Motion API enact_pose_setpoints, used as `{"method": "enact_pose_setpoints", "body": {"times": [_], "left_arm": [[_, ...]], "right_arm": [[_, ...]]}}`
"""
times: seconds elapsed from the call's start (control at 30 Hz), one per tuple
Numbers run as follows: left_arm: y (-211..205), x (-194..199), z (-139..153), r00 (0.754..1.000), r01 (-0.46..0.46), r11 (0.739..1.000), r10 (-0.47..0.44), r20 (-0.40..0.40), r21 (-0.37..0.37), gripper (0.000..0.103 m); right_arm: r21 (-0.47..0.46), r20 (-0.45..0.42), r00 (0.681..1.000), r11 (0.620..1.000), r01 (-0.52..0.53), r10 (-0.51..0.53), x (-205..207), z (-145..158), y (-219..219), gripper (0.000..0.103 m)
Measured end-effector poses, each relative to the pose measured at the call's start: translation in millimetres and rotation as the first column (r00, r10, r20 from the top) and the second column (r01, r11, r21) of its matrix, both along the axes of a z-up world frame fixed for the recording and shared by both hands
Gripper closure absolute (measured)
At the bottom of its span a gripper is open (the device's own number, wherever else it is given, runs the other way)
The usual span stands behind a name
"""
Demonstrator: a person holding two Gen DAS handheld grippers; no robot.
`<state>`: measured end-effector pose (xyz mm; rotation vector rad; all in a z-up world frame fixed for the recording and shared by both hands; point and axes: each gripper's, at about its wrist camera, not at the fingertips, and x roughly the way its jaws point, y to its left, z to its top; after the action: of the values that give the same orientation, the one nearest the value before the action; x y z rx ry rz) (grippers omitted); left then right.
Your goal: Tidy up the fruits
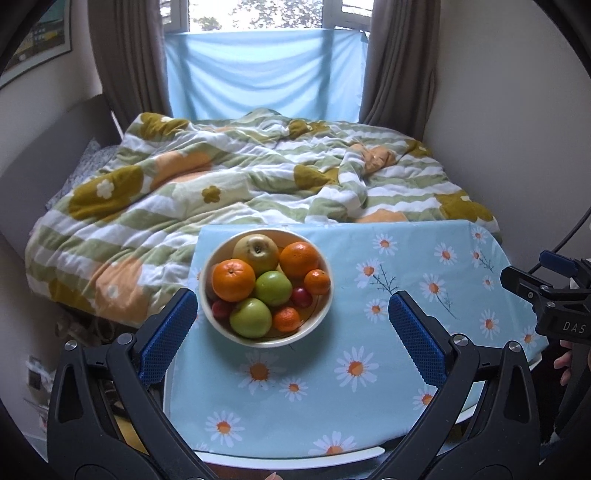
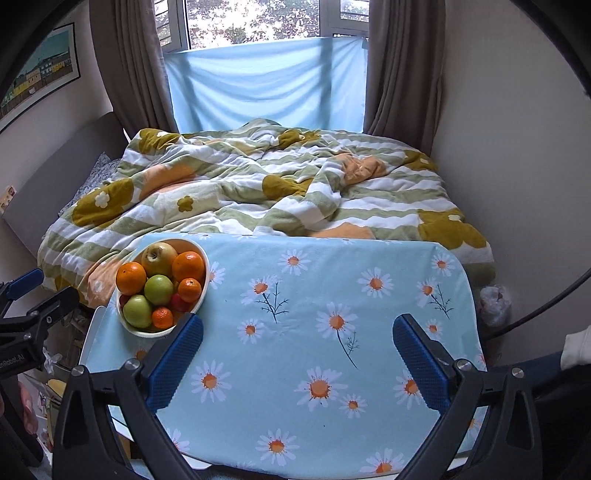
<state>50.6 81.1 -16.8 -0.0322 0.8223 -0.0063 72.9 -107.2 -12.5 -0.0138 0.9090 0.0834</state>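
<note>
Bowl [image 1: 218, 325] sitting far left on daisy cloth [image 1: 369, 369], heaped with oranges, apples — left gripper [image 1: 291, 328] and right gripper [image 2: 297, 354] both hovering, jaws spread, pinching nothing.

Orange and green fruit [image 1: 258, 284], cream bowl [image 1: 321, 321], daisy-patterned blue cloth [image 1: 369, 406].

left wrist: above table's [image 1: 369, 369] left, tilted down; right wrist: perhaps further right; shared: bowl [image 1: 218, 325], bed [image 1: 221, 184]

A bowl [image 1: 221, 328] of fruit [image 1: 273, 288] sits on the bench [image 1: 406, 266], near its left far corner. The bed [image 1: 184, 184] lies behind the bench, the window [image 1: 258, 14] beyond it.
</note>
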Motion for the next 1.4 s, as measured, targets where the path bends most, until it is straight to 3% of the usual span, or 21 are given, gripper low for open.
{"method": "enact_pose_setpoints", "body": {"times": [0.37,1.4], "left_arm": [[-13,-15,7,0.999,-0.005,1.000,0.004,0.042,0.020,0.000],[-18,-24,12,0.998,0.004,1.000,-0.005,0.066,0.017,0.000]], "right_arm": [[0.000,0.029,0.999,1.000,0.030,-0.030,-13,4,-17,0.001],[-0.008,0.046,0.998,0.999,0.035,-0.034,-18,9,-17,0.001]]}}
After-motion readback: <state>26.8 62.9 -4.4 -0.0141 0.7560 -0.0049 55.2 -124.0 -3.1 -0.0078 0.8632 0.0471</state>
